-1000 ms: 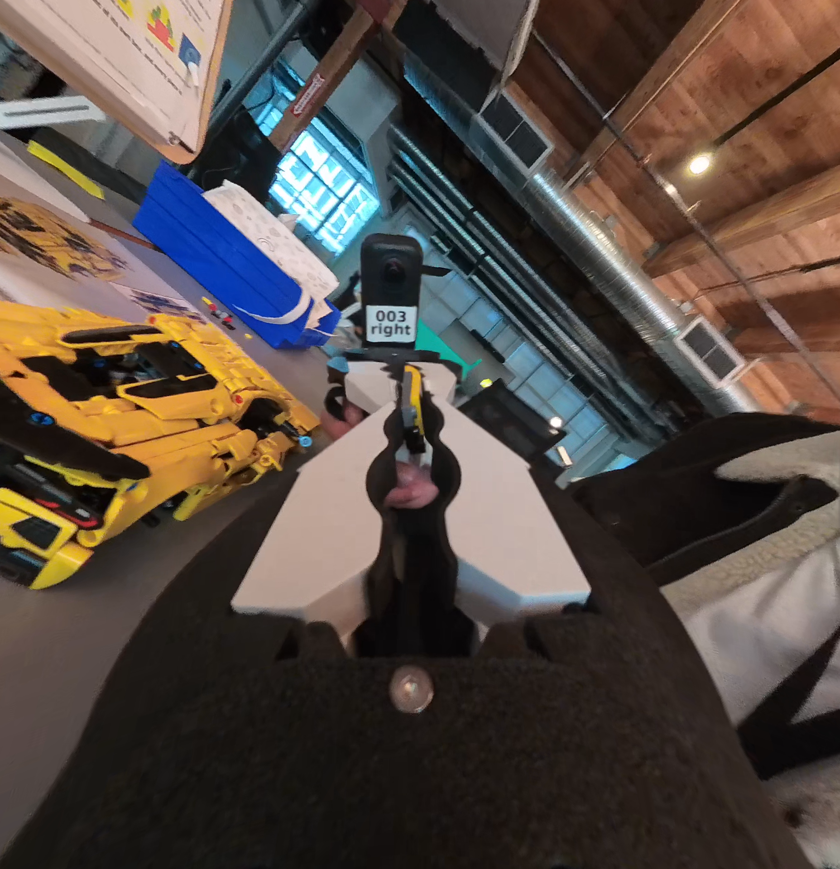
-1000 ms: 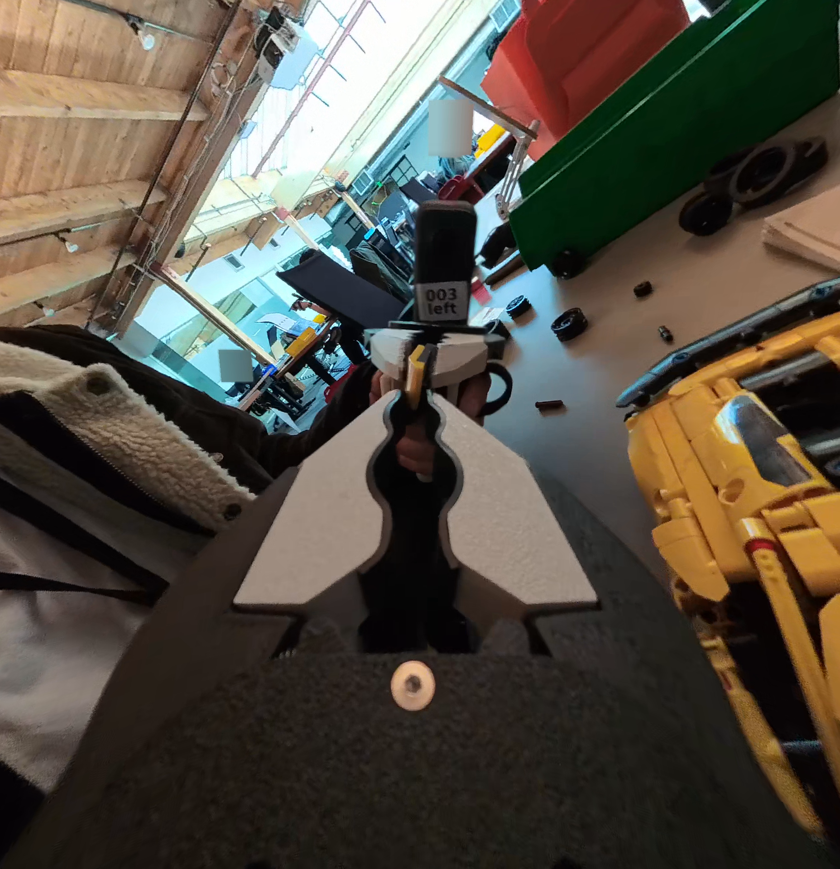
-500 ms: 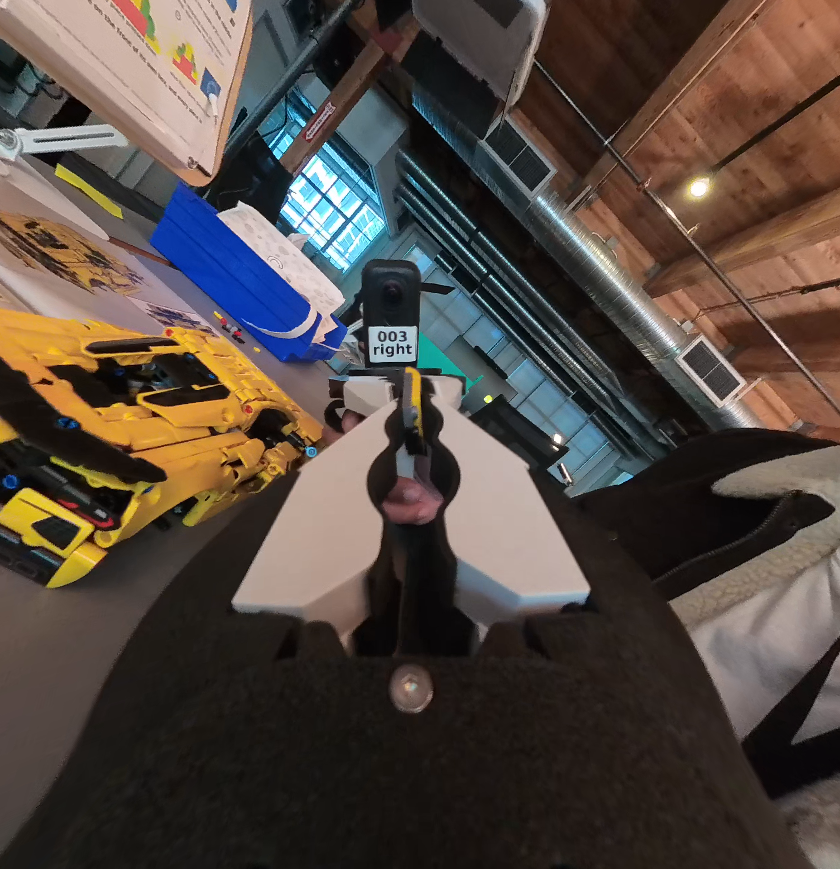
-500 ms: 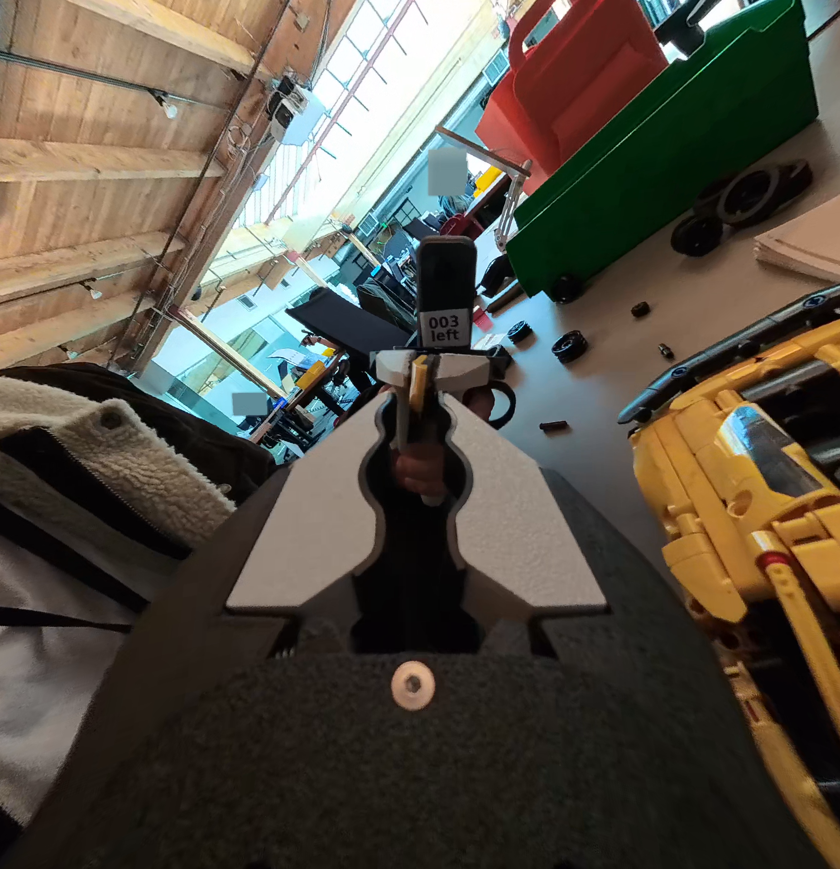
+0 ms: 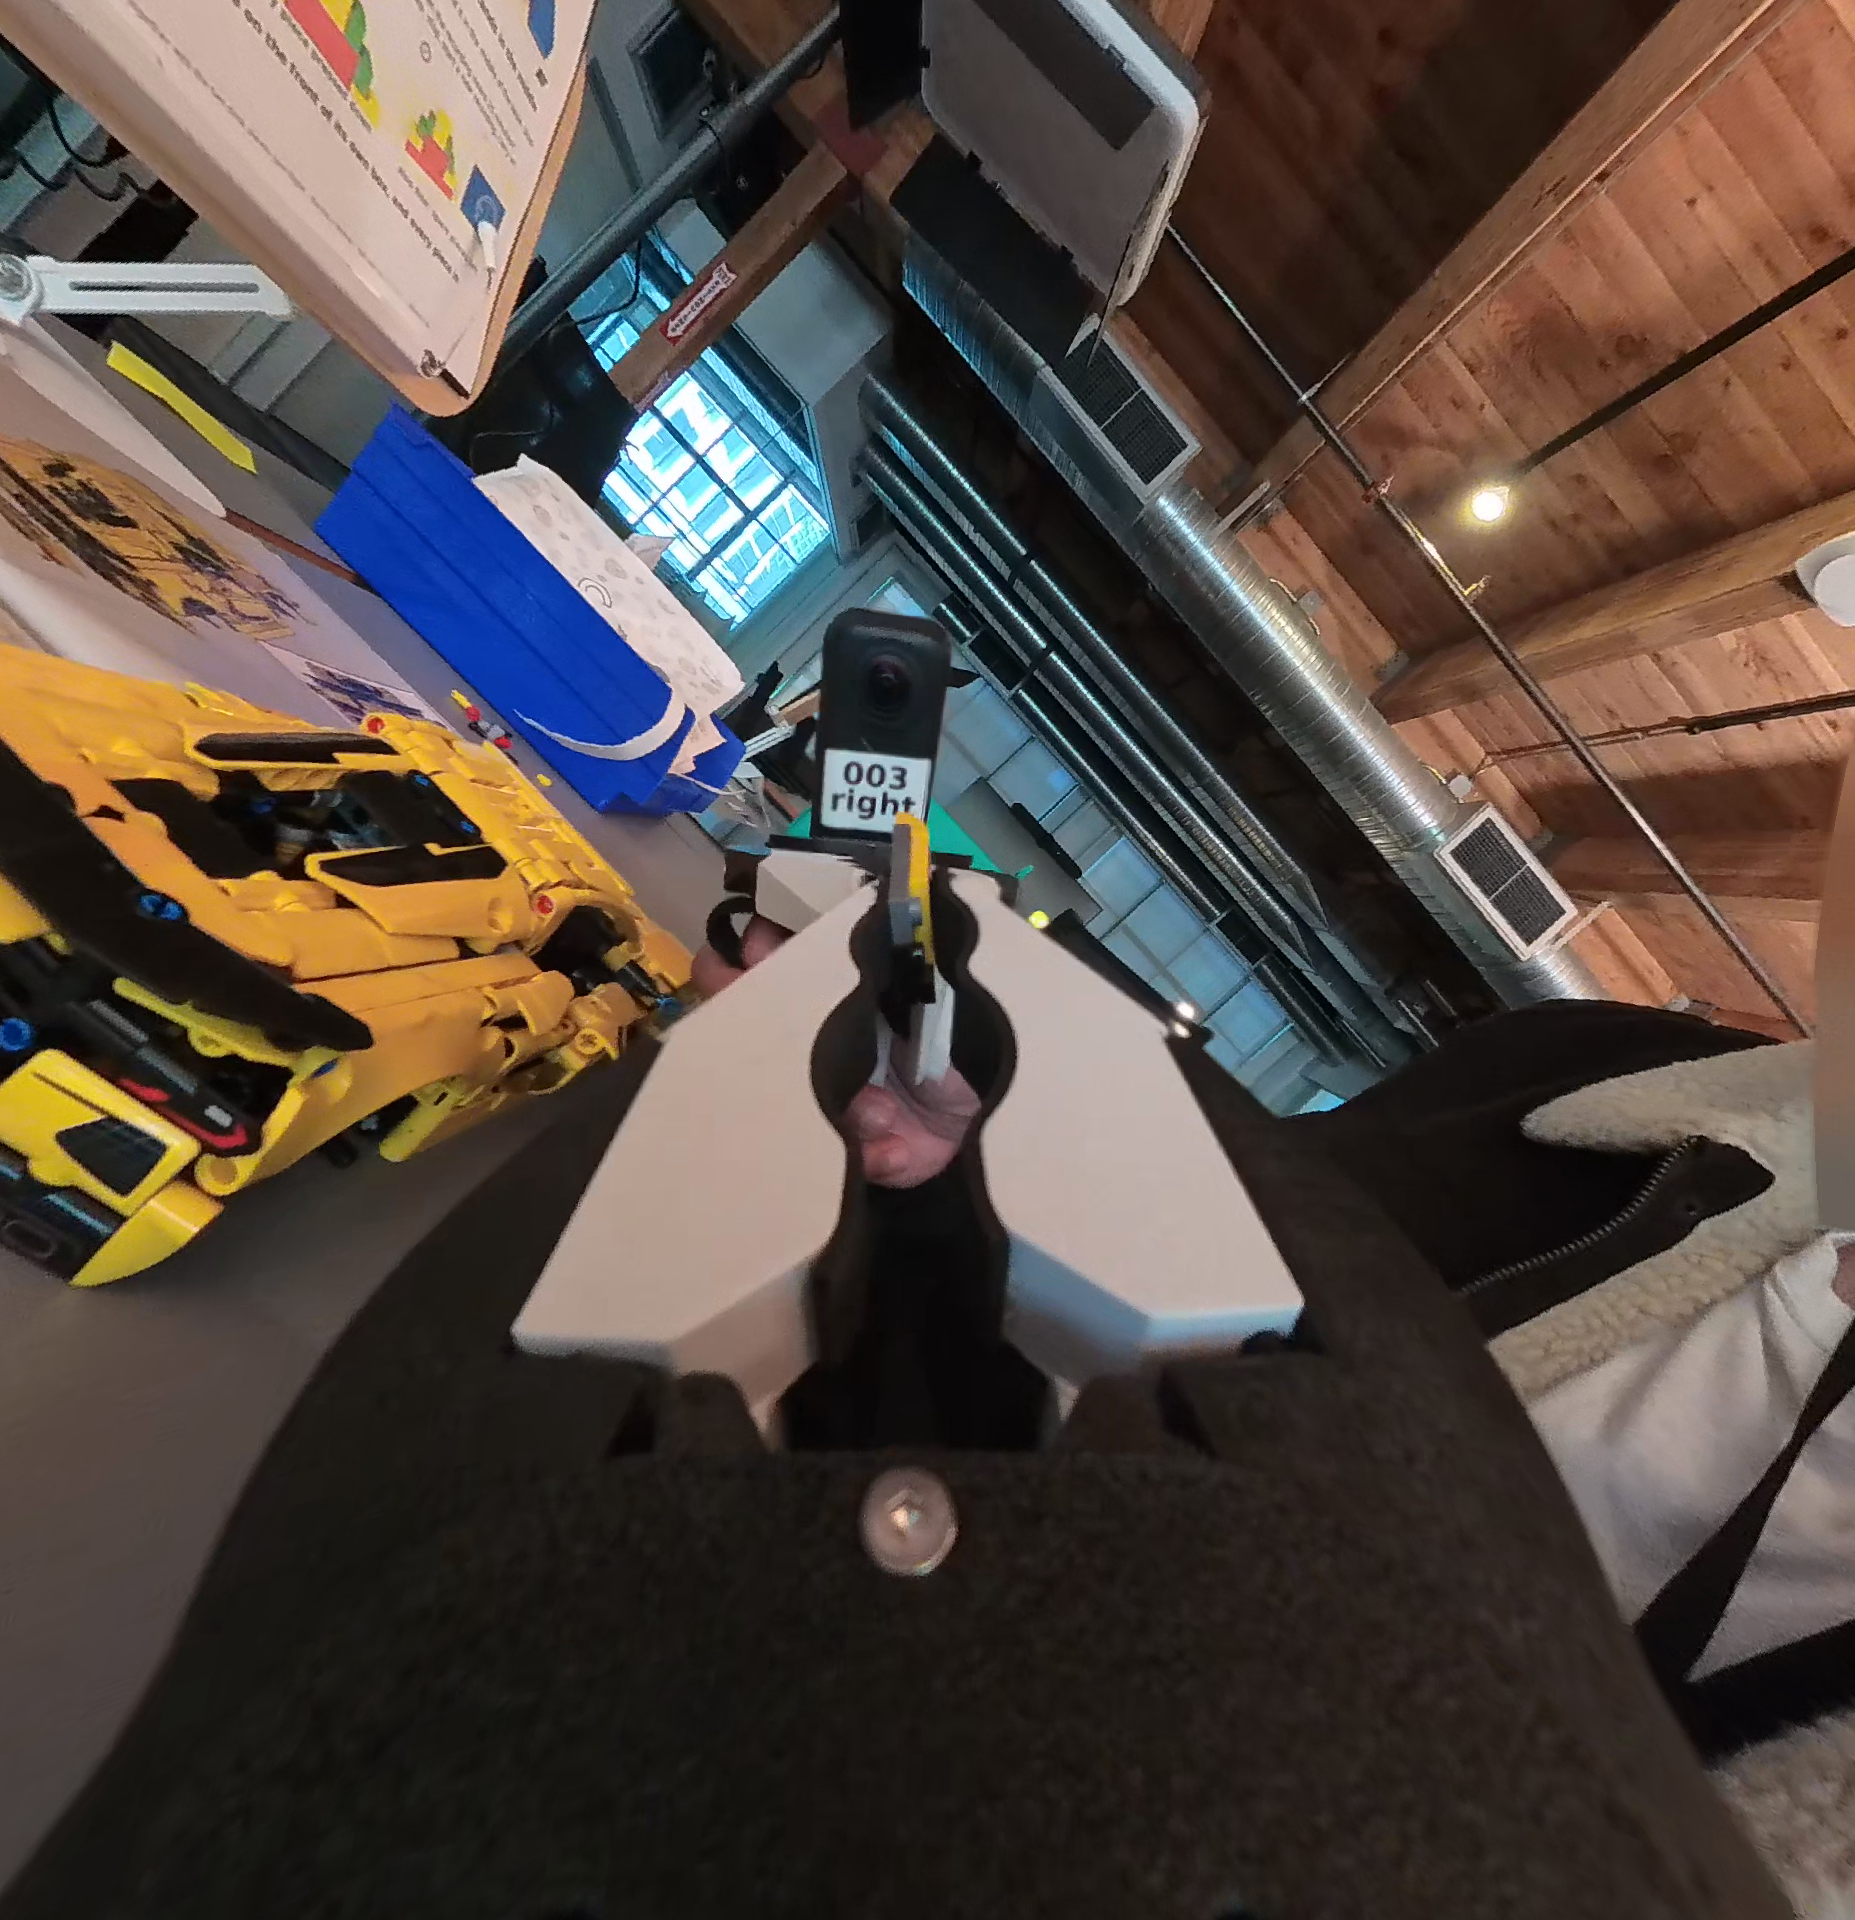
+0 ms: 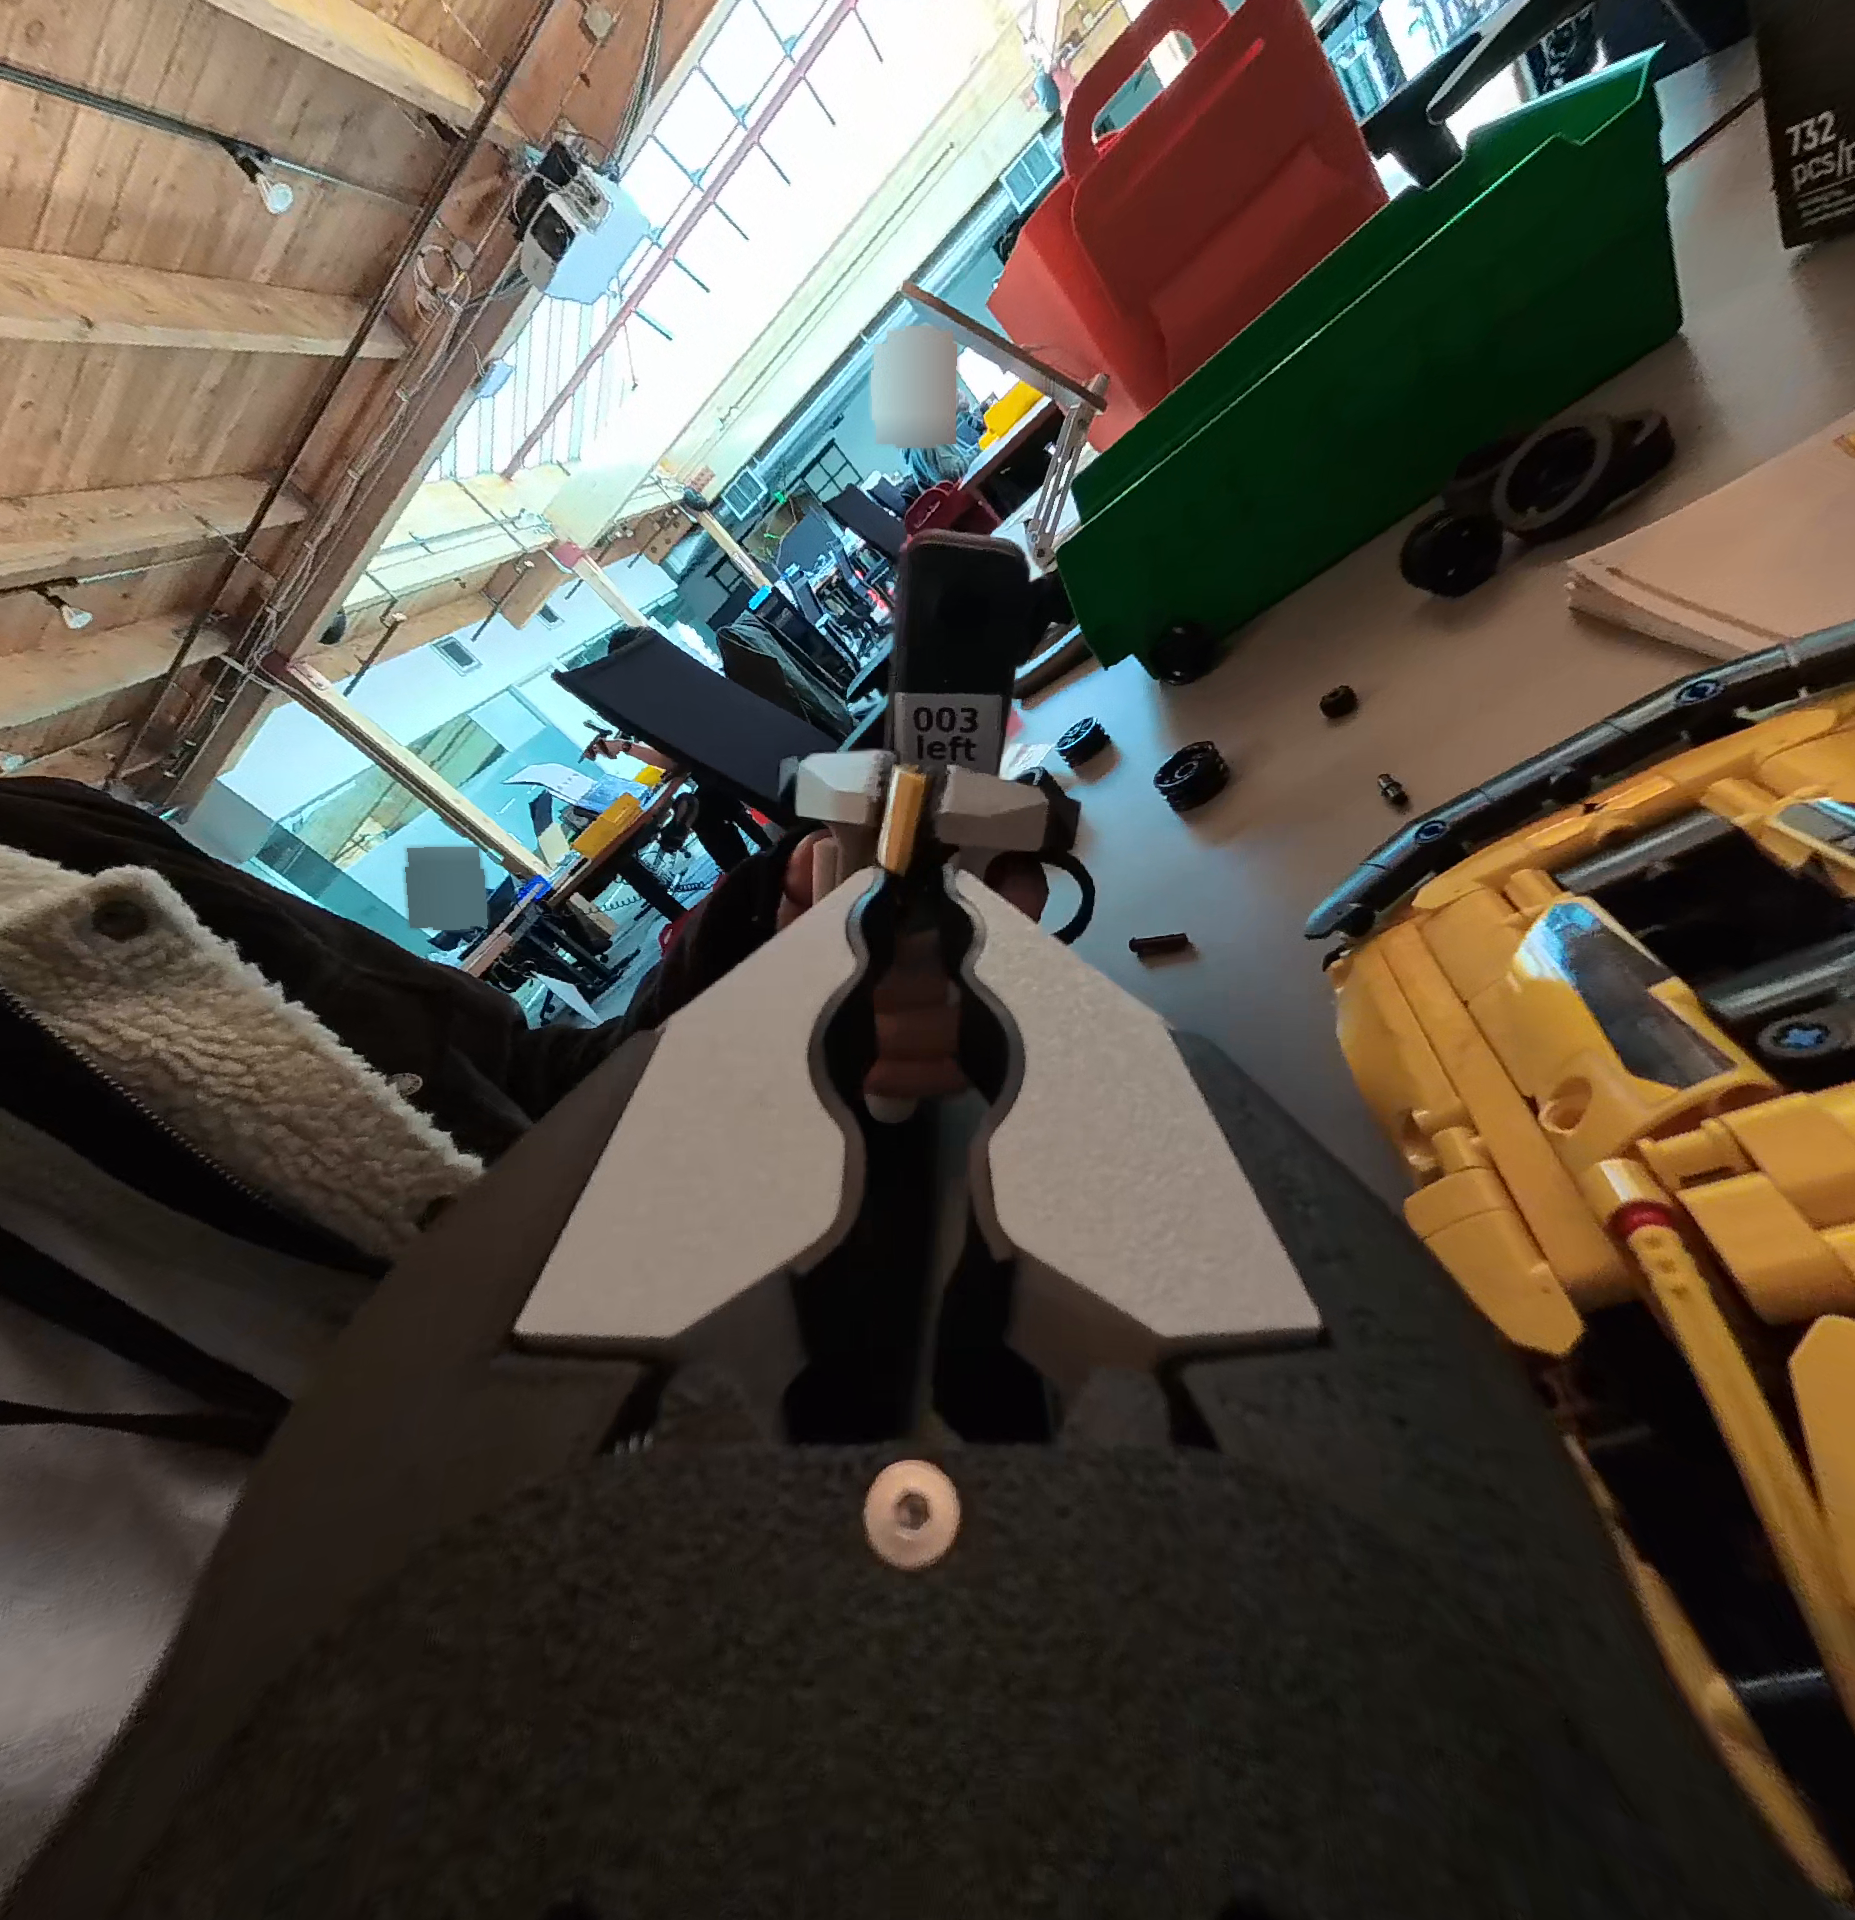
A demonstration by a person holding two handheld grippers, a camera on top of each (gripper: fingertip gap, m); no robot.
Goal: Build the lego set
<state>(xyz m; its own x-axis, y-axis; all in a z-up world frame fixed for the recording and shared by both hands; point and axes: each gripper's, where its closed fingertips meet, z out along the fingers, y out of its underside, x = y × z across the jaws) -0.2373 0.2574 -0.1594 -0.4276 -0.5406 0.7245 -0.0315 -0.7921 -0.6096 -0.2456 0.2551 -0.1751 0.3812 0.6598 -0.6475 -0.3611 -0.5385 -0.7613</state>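
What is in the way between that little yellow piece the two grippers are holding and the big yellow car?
Nothing visible. The yellow piece is pinched between the left gripper and right gripper, held in the air. Only bare grey table lies between them and the yellow car.

Each claw [image 5: 907, 914] [image 6: 907, 883] has pale angular fingers [image 5: 736, 1143] on a black felt-textured body with one silver screw [image 5: 909, 1524]; the person wears a dark fleece-lined jacket [image 6: 206, 1049].

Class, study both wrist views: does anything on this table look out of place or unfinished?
Yes. The yellow brick-built car has no wheels fitted that I can see, while loose black wheels and small black pins lie scattered on the grey table beside the green bin.
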